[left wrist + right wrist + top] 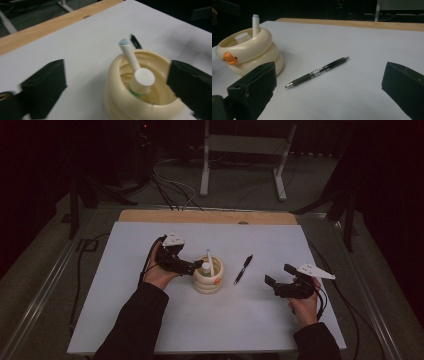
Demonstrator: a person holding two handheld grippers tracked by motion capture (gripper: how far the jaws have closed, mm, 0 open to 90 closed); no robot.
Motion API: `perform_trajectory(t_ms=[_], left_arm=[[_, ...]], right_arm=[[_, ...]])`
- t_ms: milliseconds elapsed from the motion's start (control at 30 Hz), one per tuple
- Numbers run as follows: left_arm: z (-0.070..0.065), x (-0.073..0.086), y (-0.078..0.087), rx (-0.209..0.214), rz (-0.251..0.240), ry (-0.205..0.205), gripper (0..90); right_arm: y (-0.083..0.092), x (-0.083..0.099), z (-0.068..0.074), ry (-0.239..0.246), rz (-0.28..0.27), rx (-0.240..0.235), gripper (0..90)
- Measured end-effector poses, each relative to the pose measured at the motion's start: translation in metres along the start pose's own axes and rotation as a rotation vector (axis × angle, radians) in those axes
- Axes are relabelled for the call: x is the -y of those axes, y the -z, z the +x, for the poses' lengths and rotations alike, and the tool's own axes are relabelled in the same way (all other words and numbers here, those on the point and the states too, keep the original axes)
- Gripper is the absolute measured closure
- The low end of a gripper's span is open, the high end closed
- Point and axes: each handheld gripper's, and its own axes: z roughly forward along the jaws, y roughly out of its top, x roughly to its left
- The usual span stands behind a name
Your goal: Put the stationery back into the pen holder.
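1. Cream plastic, the duck-faced holder (208, 281) stood mid-bench (150, 330) in the high view, the left tool (196, 265) at its rim and the right tool (271, 284) well apart.
2. The left gripper view showed jaws spread wide around the holder (140, 100) (gripping nothing); a white stick (130, 53) and capped tube (142, 80) stood inside.
3. The right gripper view showed open, empty jaws and a black pen (318, 71) lying beside the holder (249, 50).

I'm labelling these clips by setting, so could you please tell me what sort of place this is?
Probably a lab recording station: a white tabletop in a dark room, loose cables on the floor, and a metal stand behind the table.
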Motion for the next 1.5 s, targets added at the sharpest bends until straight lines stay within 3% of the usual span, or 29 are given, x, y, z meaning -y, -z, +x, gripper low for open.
perform_trajectory(t_ms=[333, 767, 900, 1033, 1133, 1500], left_arm=[[0.016, 0.012, 0.018, -0.012, -0.029, 0.047, 0.7], [0.032, 0.039, 0.046, -0.088, -0.038, 0.065, 0.0], [0.035, 0.050, 0.052, -0.137, -0.037, 0.054, 0.1], [0.035, 0.056, 0.055, -0.144, -0.038, 0.052, 0.1], [0.036, 0.070, 0.065, -0.172, -0.050, 0.054, 0.1], [0.032, 0.103, 0.087, -0.208, -0.073, 0.064, 0.1]], right_arm=[[0.000, 0.000, 0.000, 0.000, -0.001, 0.000, 0.0], [-0.001, 0.000, 0.001, 0.002, 0.003, 0.000, 0.0], [-0.001, 0.000, 0.001, 0.004, 0.002, 0.000, 0.0], [-0.001, 0.000, 0.001, 0.004, 0.003, 0.001, 0.0], [-0.001, 0.000, 0.001, 0.004, 0.003, 0.000, 0.0], [-0.001, 0.000, 0.000, 0.000, 0.002, 0.003, 0.0]])
